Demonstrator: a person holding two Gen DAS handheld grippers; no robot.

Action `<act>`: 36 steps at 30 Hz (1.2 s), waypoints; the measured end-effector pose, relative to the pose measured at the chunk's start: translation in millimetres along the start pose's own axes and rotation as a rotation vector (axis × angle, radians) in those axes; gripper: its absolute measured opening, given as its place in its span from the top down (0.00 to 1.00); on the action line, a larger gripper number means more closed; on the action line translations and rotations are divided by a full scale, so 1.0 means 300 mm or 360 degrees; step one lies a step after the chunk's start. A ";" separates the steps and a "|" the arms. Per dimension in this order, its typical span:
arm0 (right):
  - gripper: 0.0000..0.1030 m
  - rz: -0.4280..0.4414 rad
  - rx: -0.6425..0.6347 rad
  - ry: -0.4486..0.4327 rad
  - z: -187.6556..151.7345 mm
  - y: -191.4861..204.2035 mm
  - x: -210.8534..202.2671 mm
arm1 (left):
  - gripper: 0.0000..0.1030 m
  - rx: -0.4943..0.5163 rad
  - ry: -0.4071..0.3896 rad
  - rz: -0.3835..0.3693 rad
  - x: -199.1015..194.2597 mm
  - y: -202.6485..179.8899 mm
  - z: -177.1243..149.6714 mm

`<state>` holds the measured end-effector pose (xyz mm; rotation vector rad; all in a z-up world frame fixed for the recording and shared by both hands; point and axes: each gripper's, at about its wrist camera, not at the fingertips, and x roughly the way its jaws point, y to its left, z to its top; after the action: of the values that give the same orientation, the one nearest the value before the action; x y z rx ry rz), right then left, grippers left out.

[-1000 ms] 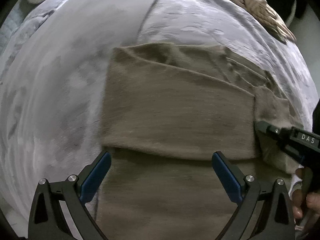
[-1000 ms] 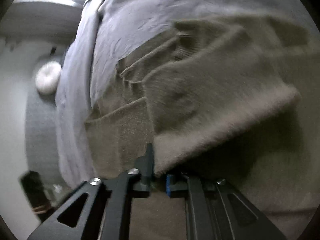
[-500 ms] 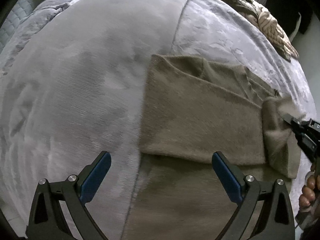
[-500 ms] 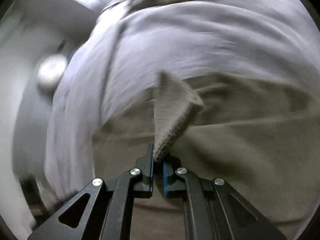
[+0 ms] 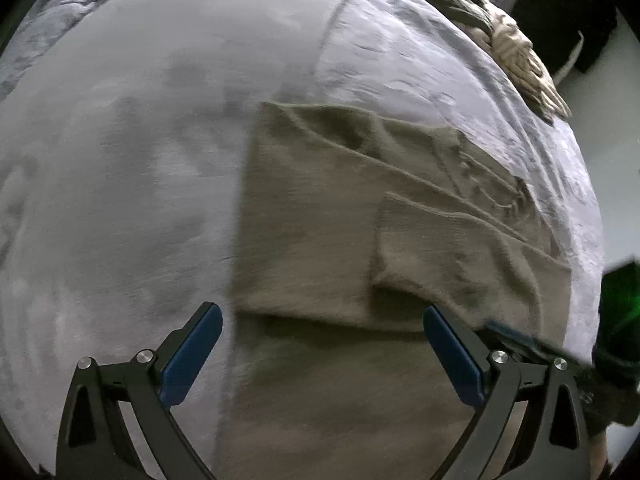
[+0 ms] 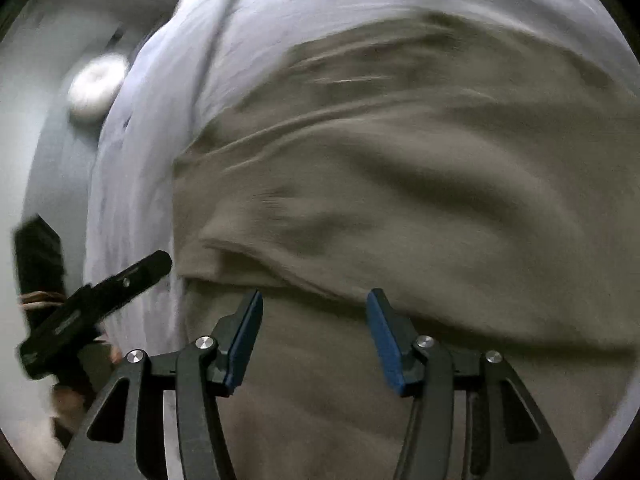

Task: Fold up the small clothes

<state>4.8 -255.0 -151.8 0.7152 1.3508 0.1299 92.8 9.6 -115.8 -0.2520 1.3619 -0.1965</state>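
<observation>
My two pictures are dim and gray, with soft light and no glare. Both are smeared with blur, worst in my right view. The round lens bends the edges, and the corners are black. Faint shadows sit under the folds.

Grey blanket (image 5: 140, 160) over bed, crumpled beige cloth (image 5: 516, 52) at far edge; white round cushion (image 6: 96, 84) on floor

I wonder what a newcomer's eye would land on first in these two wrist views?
Most likely the brown knit garment, lying partly folded across the middle of the grey bedspread. Next, the blue-padded fingers of the left gripper and the right gripper, both open above the cloth and holding nothing. A rumpled tan fabric heap lies at the bed's far edge.
</observation>
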 end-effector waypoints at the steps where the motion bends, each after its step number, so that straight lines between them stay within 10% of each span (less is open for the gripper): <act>1: 0.44 0.0029 0.0154 -0.0037 -0.017 -0.090 -0.047 | 0.02 0.0006 0.0013 -0.0028 0.015 -0.015 0.008; 7: 0.44 0.0121 0.0697 -0.0225 -0.097 -0.399 -0.176 | 0.04 0.0066 0.0101 -0.0147 0.132 -0.129 0.049; 10: 0.44 0.0139 0.0780 -0.0281 -0.088 -0.447 -0.189 | 0.45 0.0078 0.0196 -0.0246 0.185 -0.164 0.062; 13: 0.94 0.0025 0.0718 -0.0297 -0.049 -0.440 -0.205 | 0.89 0.0082 0.0240 -0.0324 0.195 -0.174 0.073; 20: 0.94 -0.0154 0.0392 -0.0277 0.012 -0.419 -0.263 | 0.90 0.0168 0.0104 -0.0294 0.089 -0.174 0.020; 30: 0.87 -0.0111 0.0443 -0.0140 -0.041 -0.474 -0.263 | 0.90 0.0163 0.0158 -0.0148 0.125 -0.105 -0.053; 36: 0.42 0.0013 0.0376 -0.0316 -0.035 -0.467 -0.402 | 0.90 0.0178 0.0097 -0.0044 0.025 -0.050 -0.062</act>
<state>-78.1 -418.7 -126.0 0.9075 1.1832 -0.0941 76.3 -8.0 -122.0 -0.1724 1.4033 -0.3045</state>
